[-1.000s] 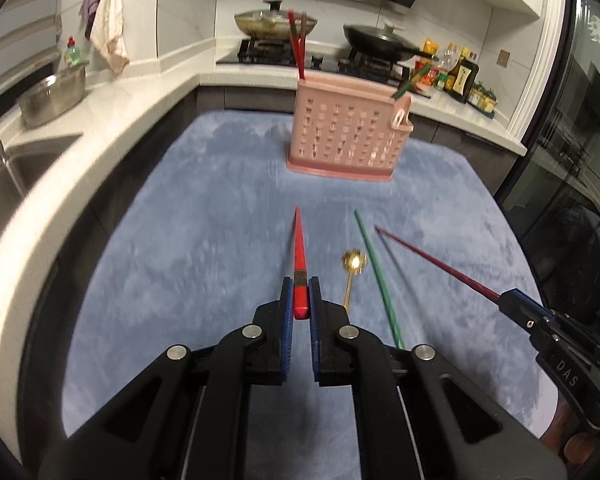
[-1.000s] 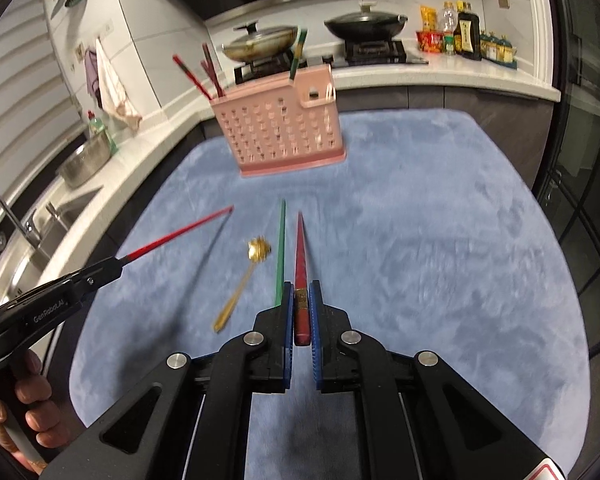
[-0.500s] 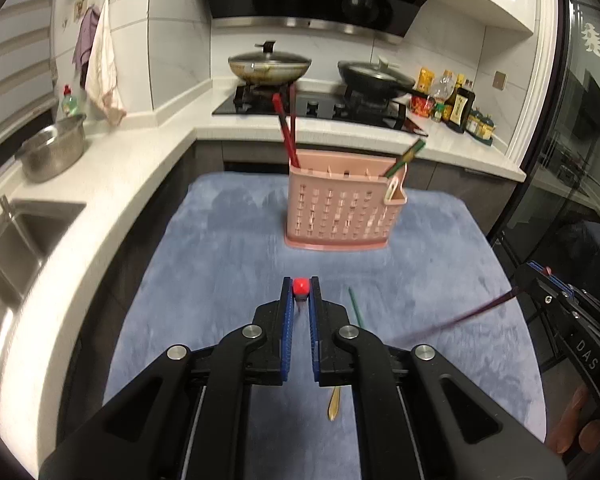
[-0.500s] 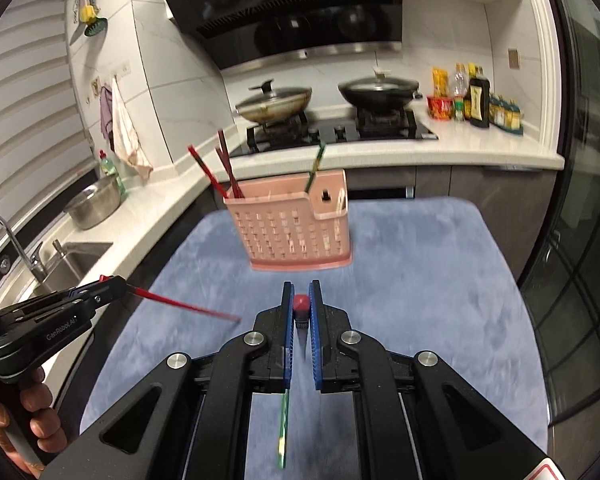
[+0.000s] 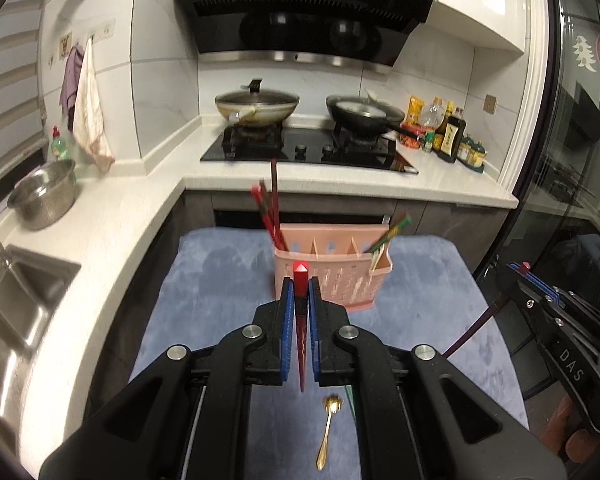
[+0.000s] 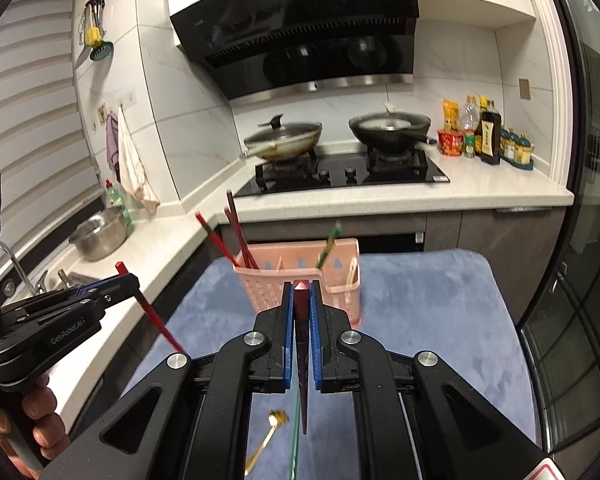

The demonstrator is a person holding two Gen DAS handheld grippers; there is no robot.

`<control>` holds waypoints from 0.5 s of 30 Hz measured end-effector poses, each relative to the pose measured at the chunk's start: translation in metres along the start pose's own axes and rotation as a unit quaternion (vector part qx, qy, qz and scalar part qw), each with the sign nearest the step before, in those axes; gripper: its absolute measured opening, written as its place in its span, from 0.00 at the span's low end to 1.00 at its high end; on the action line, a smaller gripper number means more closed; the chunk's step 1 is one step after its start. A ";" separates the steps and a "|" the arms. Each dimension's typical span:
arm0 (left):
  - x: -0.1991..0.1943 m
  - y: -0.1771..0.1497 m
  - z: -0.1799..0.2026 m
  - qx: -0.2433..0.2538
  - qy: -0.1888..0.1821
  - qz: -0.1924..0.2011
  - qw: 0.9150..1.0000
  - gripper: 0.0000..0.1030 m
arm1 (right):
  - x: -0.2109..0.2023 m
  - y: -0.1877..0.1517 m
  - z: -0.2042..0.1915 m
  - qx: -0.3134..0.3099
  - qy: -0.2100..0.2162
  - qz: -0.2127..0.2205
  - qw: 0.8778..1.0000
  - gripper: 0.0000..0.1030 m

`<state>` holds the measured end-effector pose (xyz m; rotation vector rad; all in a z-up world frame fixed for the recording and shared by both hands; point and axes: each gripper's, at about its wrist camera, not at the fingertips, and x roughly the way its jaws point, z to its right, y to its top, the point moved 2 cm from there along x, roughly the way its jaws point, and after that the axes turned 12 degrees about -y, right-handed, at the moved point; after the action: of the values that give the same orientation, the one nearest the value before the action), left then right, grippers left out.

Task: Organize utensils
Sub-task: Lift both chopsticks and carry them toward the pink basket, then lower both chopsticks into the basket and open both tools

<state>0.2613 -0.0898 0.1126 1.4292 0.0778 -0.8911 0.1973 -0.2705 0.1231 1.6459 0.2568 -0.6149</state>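
Note:
My left gripper [image 5: 300,285] is shut on a red chopstick [image 5: 301,344] that hangs tip-down between its blue pads, above the blue mat [image 5: 220,280]. My right gripper [image 6: 301,292] is shut on a second red chopstick [image 6: 302,360] in the same way. Each gripper appears in the other's view: the right gripper [image 5: 534,280] at the right edge, the left gripper [image 6: 116,284] at the left. Ahead stands the pink slotted basket [image 5: 340,286] [image 6: 260,292] with red chopsticks [image 5: 270,216] in its left slot and green ones [image 5: 392,232] at its right. A gold spoon [image 5: 328,428] and a green chopstick [image 6: 296,440] lie on the mat below.
White countertop [image 5: 100,220] runs along the left with a sink [image 5: 16,304] and a steel bowl [image 5: 44,196]. Behind the basket are a hob [image 5: 308,148] with two pans and several bottles [image 5: 452,136]. A glass door [image 5: 572,200] closes the right side.
Both grippers have risen off the mat with their red chopsticks. The sticks, first pointing forward along the mat, now hang tip-down. The spoon and green chopstick stayed on the mat.

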 end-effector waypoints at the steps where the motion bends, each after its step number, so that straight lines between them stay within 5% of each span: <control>1: 0.000 0.007 0.001 0.002 0.000 0.005 1.000 0.07 | 0.000 0.007 -0.001 0.002 0.002 0.005 1.000 0.07; 15: 0.011 0.106 -0.001 0.017 -0.004 0.083 0.996 0.07 | 0.029 0.118 0.000 0.053 0.027 0.062 0.996 0.07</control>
<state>0.3298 -0.1065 0.1929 1.4404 -0.0621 -0.7634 0.2807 -0.2967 0.2075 1.7679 0.1620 -0.4970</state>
